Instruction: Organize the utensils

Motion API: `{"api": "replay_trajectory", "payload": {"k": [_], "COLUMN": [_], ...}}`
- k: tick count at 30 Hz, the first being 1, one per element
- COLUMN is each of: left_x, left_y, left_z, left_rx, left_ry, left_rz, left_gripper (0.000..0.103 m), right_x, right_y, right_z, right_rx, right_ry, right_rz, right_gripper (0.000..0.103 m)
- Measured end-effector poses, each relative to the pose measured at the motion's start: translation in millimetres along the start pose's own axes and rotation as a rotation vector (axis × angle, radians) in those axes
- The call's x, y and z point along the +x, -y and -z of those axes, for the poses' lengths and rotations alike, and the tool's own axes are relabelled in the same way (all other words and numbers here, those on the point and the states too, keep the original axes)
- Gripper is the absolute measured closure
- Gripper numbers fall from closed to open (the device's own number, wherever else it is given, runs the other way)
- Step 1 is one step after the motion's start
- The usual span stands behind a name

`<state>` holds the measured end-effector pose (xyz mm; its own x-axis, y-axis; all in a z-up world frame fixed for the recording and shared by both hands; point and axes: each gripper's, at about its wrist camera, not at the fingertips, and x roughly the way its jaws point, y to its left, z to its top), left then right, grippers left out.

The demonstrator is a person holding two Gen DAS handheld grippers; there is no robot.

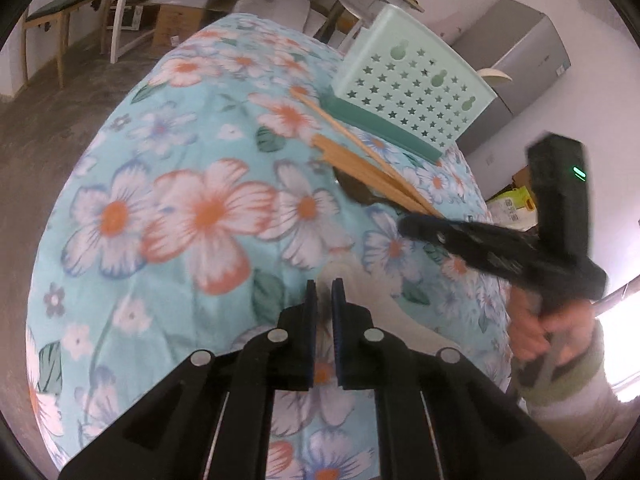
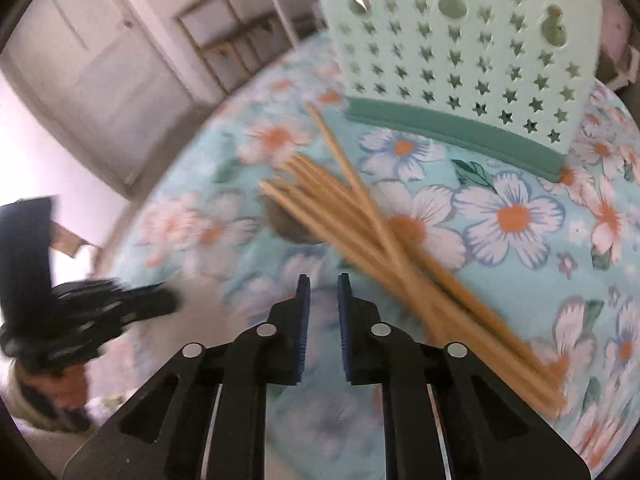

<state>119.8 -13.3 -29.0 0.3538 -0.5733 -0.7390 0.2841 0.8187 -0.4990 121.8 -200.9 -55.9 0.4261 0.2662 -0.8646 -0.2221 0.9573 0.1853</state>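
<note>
Both tools, the left tool [image 1: 324,292] and right tool [image 2: 323,286], are sitting nearly closed on nothing, while the thin wooden chopsticks [image 2: 372,232] are lying loose near the pale green star-holed plastic holder [image 2: 460,48], waiting to go in.

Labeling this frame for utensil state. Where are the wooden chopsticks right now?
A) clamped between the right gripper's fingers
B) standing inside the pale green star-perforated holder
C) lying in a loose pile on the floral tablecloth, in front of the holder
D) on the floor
C: the wooden chopsticks lie fanned out on the floral tablecloth, in front of the pale green star-perforated plastic holder, and nothing is between the right gripper's fingers.
</note>
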Motion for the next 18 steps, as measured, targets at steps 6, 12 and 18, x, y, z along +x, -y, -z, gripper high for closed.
{"api": "replay_trajectory", "payload": {"k": [6, 12, 18], "left_x": [-1.4, 3.4, 3.1], "left_y": [-11.9, -14.6, -17.3], "left_z": [4.2, 4.2, 6.0], "left_rx": [-0.012, -0.022, -0.024], "left_ry": [-0.001, -0.003, 0.003], "left_rz": [0.044, 0.078, 0.096], "left_gripper": [0.096, 0.096, 0.096], "right_x": [-6.3, -5.2, 2.1], "right_y": [4.7, -11.2, -69.2], "right_z": [-21.2, -31.9, -16.7], "right_rx": [0.074, -0.003, -0.328], "right_ry": [0.095, 0.134, 0.119], "right_rz": [0.091, 0.146, 0.146], "right_gripper": [0.095, 0.092, 0.078]}}
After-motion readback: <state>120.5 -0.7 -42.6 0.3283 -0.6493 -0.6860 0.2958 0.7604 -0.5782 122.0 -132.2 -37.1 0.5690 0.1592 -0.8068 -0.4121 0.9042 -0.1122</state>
